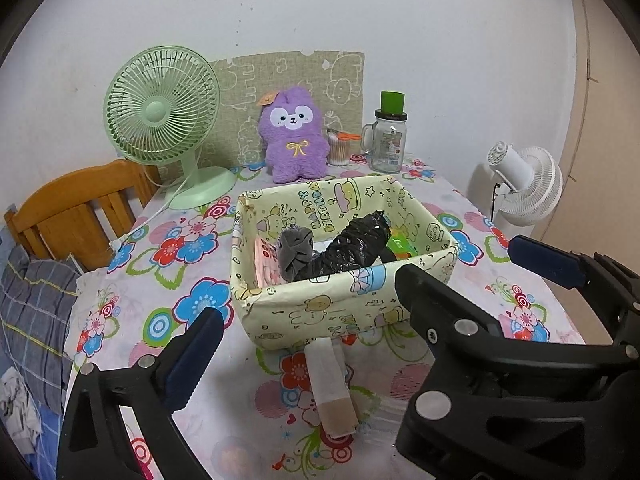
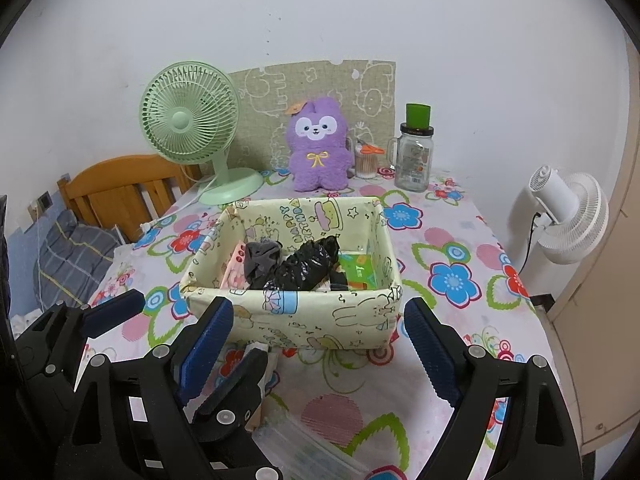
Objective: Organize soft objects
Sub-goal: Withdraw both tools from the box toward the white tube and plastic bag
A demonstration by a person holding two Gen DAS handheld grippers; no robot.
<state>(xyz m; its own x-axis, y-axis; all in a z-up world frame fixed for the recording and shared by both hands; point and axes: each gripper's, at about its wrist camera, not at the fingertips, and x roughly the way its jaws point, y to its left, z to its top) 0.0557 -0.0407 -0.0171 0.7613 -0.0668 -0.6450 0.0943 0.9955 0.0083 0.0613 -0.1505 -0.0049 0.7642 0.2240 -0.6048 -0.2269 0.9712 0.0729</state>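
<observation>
A cream cartoon-print fabric box [image 1: 320, 312] [image 2: 304, 320] stands mid-table. Inside lie a grey cloth bundle [image 1: 296, 250] [image 2: 260, 258], a crumpled black plastic bag [image 1: 352, 246] [image 2: 306, 266], a pink pack [image 1: 266, 264] and a green pack [image 1: 402, 248] [image 2: 358, 272]. A white-and-tan rolled strip [image 1: 334, 388] lies on the table in front of the box. My left gripper [image 1: 308, 312] is open and empty above it. My right gripper [image 2: 320, 332] is open and empty, just before the box's front wall. A purple plush [image 1: 294, 136] [image 2: 318, 146] sits at the back.
A green desk fan [image 1: 164, 120] [image 2: 192, 120] stands back left, with a glass jar [image 1: 388, 144] [image 2: 414, 160] and a cotton-swab cup [image 1: 340, 148] back right. A wooden chair [image 1: 76, 208] is left, a white fan [image 1: 524, 180] right. A clear plastic packet [image 2: 312, 448] lies near.
</observation>
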